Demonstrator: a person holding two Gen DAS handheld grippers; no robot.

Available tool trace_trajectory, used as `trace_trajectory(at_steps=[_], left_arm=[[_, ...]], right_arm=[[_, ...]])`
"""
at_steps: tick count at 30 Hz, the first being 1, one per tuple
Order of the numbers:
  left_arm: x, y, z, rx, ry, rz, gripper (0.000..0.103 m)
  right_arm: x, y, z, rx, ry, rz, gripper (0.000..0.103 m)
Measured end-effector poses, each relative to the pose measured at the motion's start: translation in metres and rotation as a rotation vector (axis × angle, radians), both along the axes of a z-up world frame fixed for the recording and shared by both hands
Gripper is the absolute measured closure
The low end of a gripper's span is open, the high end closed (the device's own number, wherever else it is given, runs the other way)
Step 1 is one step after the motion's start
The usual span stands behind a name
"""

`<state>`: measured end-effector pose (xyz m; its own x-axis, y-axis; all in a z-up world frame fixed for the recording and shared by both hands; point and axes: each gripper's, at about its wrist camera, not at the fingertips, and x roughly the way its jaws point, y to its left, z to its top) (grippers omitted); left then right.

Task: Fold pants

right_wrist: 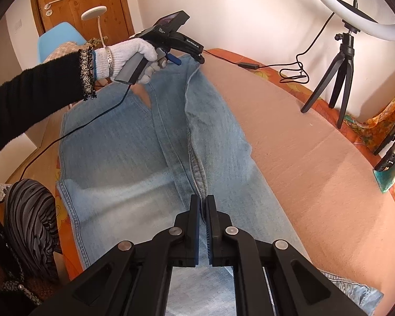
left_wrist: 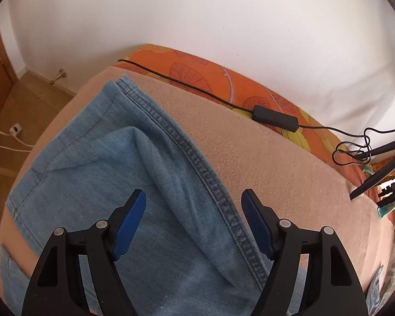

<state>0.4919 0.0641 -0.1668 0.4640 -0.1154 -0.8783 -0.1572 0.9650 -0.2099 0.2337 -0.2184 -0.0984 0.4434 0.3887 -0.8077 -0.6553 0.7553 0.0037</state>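
Across the beige-covered bed (left_wrist: pixel 289 163) the jeans (right_wrist: pixel 134 152) lie lengthwise away from me. My right fingers (right_wrist: pixel 203 205) are clamped on the thick centre seam near me; my left fingers (left_wrist: pixel 193 205), spread open and empty, hover over the far seam (left_wrist: pixel 197 158).
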Motion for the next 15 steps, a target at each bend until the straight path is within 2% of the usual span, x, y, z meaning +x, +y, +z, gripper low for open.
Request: trace_trajectory(at_steps=[1,2,3,4,7,15], left_arm=[[0.002,-0.004,-0.004,-0.009,0.005,-0.009,0.049],[0.003,-0.005,-0.009,-0.021,0.004,-0.008,0.072],[0.002,-0.004,-0.01,-0.018,-0.013,0.008,0.078],[0.001,-0.004,-0.009,-0.035,-0.047,0.014,0.09],[-0.005,0.009,-0.005,-0.126,-0.106,0.037,0.094],[-0.047,0.032,0.047,-0.188,-0.27,0.05,0.097]], right_arm=[[-0.001,0.0,0.0,-0.002,-0.004,-0.003,0.101],[-0.001,0.0,0.001,-0.006,-0.01,-0.006,0.101],[-0.001,0.0,0.003,-0.009,-0.016,-0.012,0.101],[-0.001,0.0,0.005,-0.012,-0.023,-0.017,0.101],[0.0,-0.002,0.009,-0.026,-0.043,-0.036,0.101],[-0.003,-0.009,0.038,-0.038,-0.136,-0.114,0.103]])
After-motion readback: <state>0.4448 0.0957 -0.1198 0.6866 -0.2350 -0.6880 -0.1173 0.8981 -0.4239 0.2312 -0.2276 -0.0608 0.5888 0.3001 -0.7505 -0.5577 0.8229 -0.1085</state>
